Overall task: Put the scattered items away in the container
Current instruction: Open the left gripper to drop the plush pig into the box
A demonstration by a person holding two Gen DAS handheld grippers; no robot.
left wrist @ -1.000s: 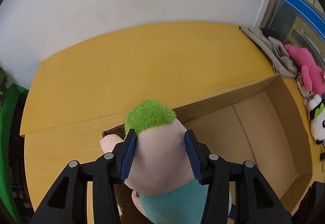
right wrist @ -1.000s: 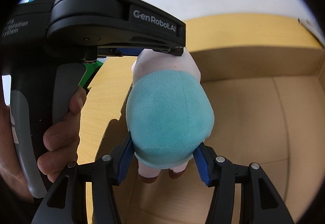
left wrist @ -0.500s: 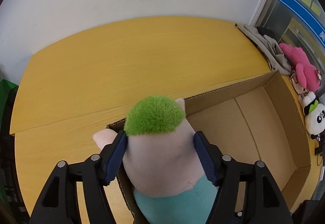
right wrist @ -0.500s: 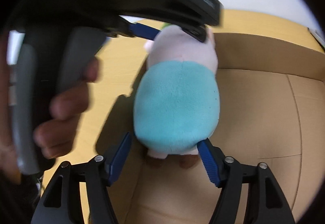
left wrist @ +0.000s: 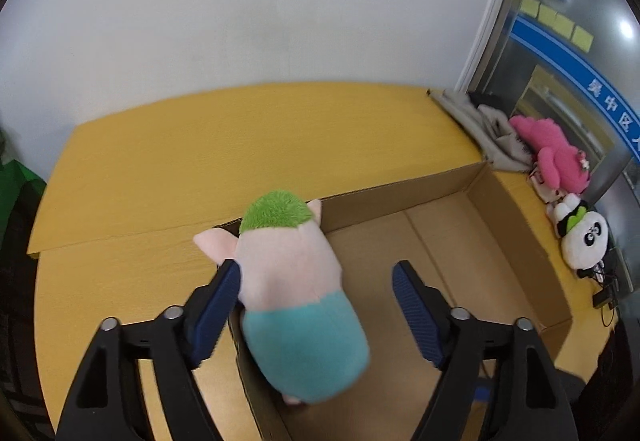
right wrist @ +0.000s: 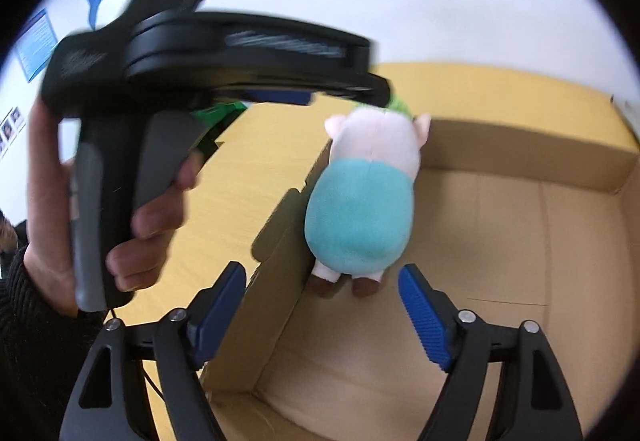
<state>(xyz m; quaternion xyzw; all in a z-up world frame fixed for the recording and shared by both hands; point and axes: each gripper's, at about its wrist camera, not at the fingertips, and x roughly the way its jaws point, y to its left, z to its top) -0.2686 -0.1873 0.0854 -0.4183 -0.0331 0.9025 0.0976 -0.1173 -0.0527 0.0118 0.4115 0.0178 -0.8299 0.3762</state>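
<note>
A plush pig [left wrist: 294, 281] with green hair, pink body and teal trousers stands upright in the near-left corner of an open cardboard box [left wrist: 516, 217], leaning on its left wall. My left gripper [left wrist: 316, 287] is open above it; its left pad is close to the pig's side and the right pad is well clear. In the right wrist view the pig [right wrist: 366, 197] stands on the box floor [right wrist: 500, 241], and my right gripper [right wrist: 322, 287] is open just behind and below it, touching nothing. The left gripper body [right wrist: 224, 53] hangs over the pig.
The box sits on a yellow wooden table [left wrist: 200, 153] against a white wall. Right of the box lie a pink plush [left wrist: 554, 157], a panda plush [left wrist: 582, 241] and grey cloth [left wrist: 476, 121]. A hand [right wrist: 60, 241] holds the left gripper's handle.
Both grippers have opened and let go of the pig, which now stands in the box corner. Both grippers have pulled back and up from it.
</note>
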